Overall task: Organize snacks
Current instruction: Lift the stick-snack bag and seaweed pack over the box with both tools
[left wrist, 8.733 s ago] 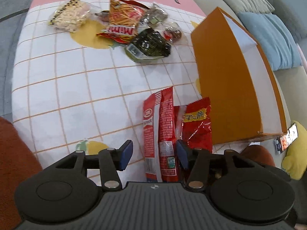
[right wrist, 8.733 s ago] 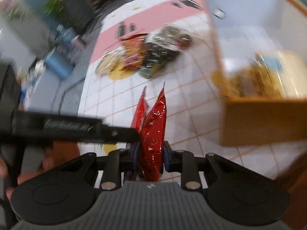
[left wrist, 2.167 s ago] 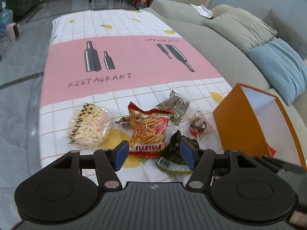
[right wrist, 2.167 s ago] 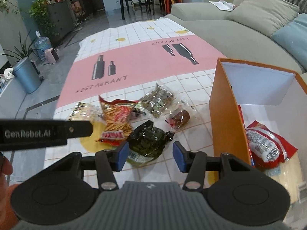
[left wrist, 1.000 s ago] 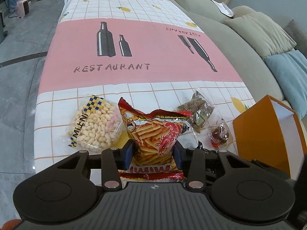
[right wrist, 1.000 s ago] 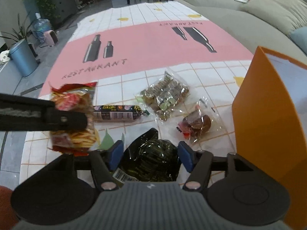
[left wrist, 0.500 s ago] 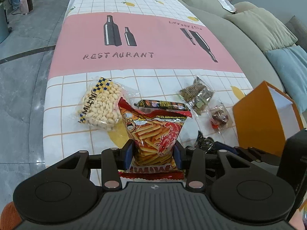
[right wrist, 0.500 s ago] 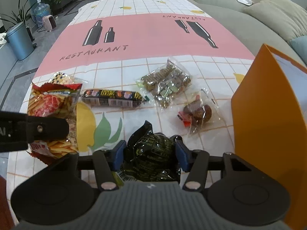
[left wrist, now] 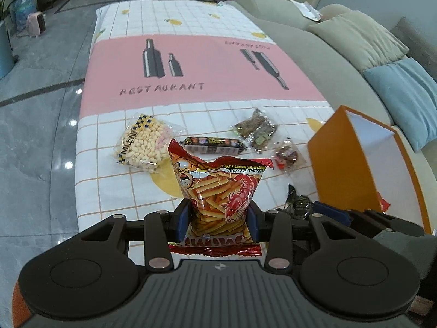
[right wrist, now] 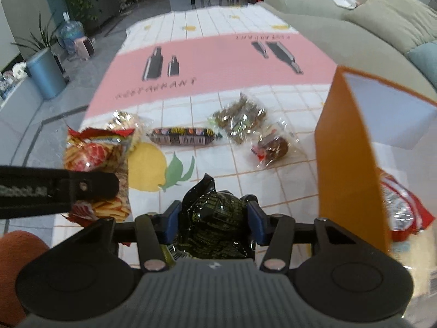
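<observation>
My left gripper is shut on a red bag of shrimp sticks, held upright above the tablecloth. In the right wrist view the same bag hangs at the left behind a black finger of the left gripper. A crinkled dark green-black packet bulges between the blue pads of my right gripper, which is shut on it. An open orange box stands to the right, with a red packet lying inside.
On the checked cloth lie a peanut bag, a dark sausage stick, a brownish clear packet and a small packet with a brown treat. A grey sofa runs along the right; tiled floor lies to the left.
The right jaws closed in on the dark packet. Both grippers then rose and drew back with their packets, uncovering the sausage stick behind the chip bag.
</observation>
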